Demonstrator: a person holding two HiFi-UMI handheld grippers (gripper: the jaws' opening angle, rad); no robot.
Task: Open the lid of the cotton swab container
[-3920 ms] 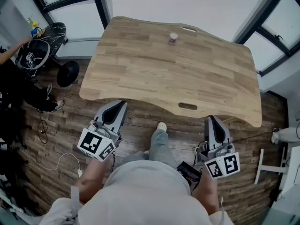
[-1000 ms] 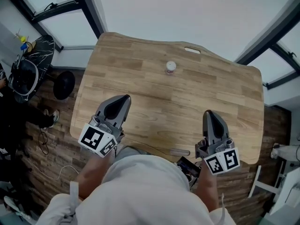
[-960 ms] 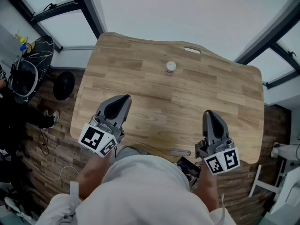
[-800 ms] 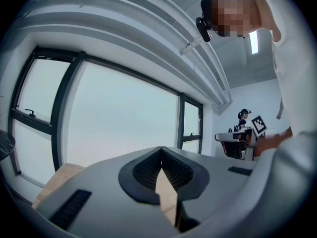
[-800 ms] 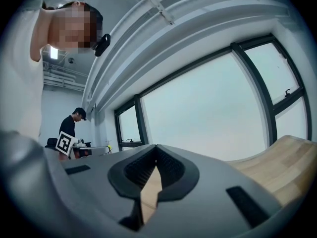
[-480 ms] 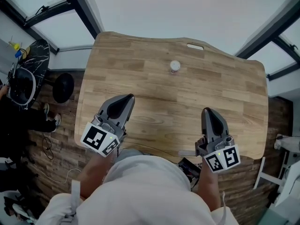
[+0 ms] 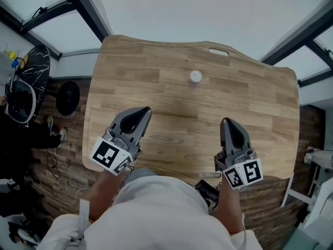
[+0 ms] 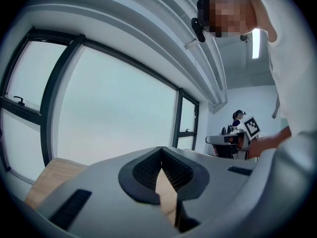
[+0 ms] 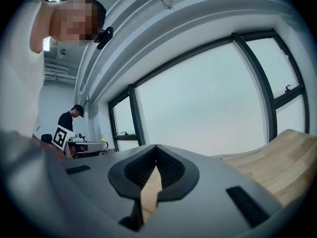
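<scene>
The cotton swab container, small and round with a white lid on it, stands on the far middle of the wooden table. My left gripper hovers over the near left of the table, shut and empty, well short of the container. My right gripper is over the near right, also shut with nothing in it. In the left gripper view the left gripper has its jaws touching, and in the right gripper view the right gripper does too. Neither gripper view shows the container.
A slot is cut in the table's far edge. Dark window frames run behind the table. A black chair and a round stool base stand on the plank floor at left. Another person stands at a distant bench.
The view has shifted forward over the table, so the near edge now lies under me. Both grippers have come further over the tabletop, still shut. The container has not moved.
</scene>
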